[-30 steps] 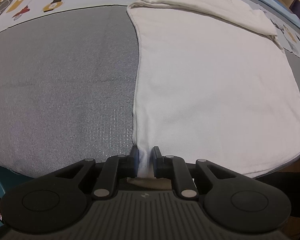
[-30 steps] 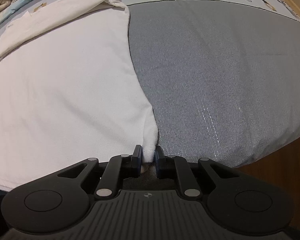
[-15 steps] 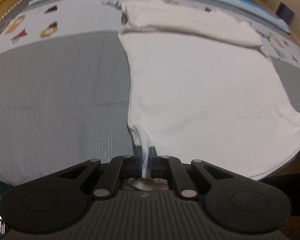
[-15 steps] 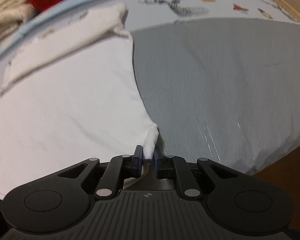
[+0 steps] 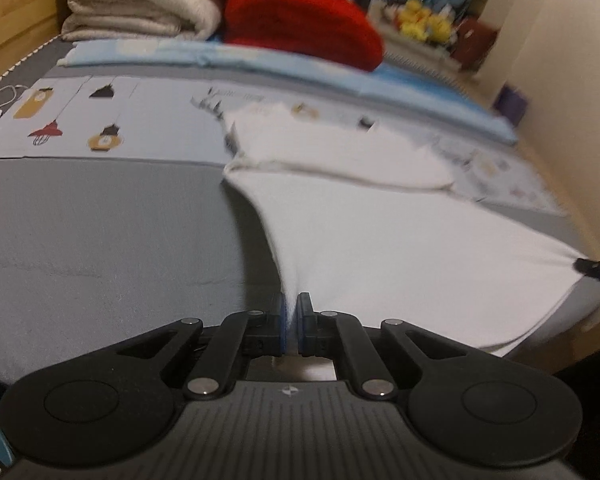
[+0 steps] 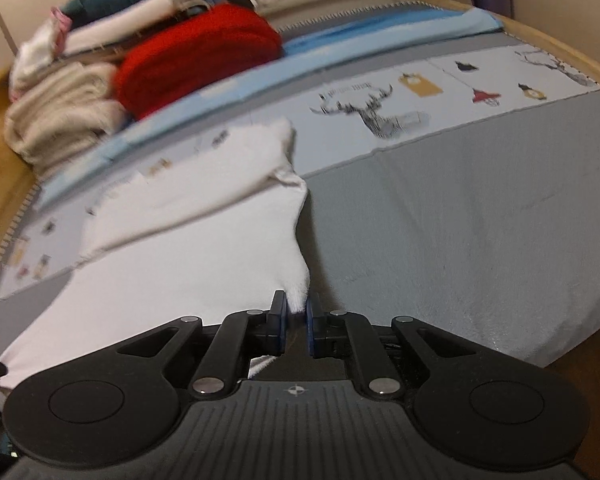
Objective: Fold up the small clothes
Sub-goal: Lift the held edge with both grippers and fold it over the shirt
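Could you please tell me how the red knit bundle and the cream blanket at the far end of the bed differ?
The red bundle is bright red and a single rounded mound; the cream blanket is pale and folded into several stacked layers. In the left wrist view the cream blanket sits left of the red bundle, nearer the wooden edge. Both are soft folded textiles at the far end of the bed, beyond the white garment.

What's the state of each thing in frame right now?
left gripper: jaws shut on the near left corner of the shirt
right gripper: jaws shut on the near right corner of the shirt
white shirt: near edge lifted off the bed, far end folded over and resting on it
red blanket: folded, at the far end
cream blanket: folded, stacked beside the red one
bed cover: spread flat
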Available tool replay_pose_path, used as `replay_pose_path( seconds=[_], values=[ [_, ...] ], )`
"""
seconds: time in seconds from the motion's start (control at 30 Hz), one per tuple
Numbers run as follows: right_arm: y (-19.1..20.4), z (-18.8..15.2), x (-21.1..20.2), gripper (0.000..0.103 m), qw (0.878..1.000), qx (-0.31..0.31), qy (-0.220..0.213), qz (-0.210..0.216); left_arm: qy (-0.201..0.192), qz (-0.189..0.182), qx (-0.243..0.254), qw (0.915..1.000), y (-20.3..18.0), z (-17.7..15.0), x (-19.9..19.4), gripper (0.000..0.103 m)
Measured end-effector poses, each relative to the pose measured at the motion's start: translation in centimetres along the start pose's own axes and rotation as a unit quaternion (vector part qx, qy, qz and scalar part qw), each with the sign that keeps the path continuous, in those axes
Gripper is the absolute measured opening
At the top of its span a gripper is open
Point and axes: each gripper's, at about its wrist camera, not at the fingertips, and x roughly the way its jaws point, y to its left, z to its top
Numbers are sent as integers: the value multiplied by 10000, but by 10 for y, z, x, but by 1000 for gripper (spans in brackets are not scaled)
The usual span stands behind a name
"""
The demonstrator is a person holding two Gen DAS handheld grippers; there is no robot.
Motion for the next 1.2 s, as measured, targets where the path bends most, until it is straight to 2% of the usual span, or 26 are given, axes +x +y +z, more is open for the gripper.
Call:
replay_pose_path(
  seconds=[0.1,0.2,0.27,0.33,0.43,0.57,0.63,0.73,0.8,0.83,0.9,0.93,0.97,1.0,1.1,1.2],
  values=[
    [-2,4,-44,8,9993,7,-236,293,-311,-431,82,9986,2,1,-58,5],
    [1,8,-100,8,9958,-36,-539,743,-566,-662,96,9962,6,4,-104,5],
    [2,12,-127,8,9928,-87,-755,922,-572,-679,-49,9960,10,7,-111,5],
    [0,18,-133,8,9916,-29,-823,997,-471,-710,-211,9961,14,13,-96,5],
    [-2,29,-106,8,9941,131,-694,820,-209,-527,-355,9978,22,32,-55,5],
    [1,53,-43,8,9979,226,-408,455,88,-239,-385,9989,33,69,16,5],
    [3,66,-9,8,9988,217,-279,327,204,-149,-567,9981,45,82,53,5],
    [5,80,41,8,9999,82,-87,40,235,-38,-954,9952,62,82,97,5],
    [7,78,71,8,9999,-119,-2,-94,668,195,-1266,9895,70,77,127,5],
    [8,74,82,8,9996,-238,10,-176,720,309,-1242,9892,68,82,134,5],
    [6,59,108,8,9986,-354,260,-303,588,298,-938,9934,60,97,145,5],
    [4,58,119,8,9974,-150,547,-443,582,324,-851,9941,59,103,152,5],
    [1,63,126,8,9977,175,585,-287,612,352,-827,9941,60,108,160,5],
    [2,70,131,8,9983,241,519,-146,644,367,-863,9935,63,112,167,5],
    [11,90,148,8,9990,-49,262,-346,522,330,-1229,9905,80,124,178,5],
    [6,105,166,9,9990,365,168,-206,255,257,-1458,9887,91,135,182,7]
  ],
)
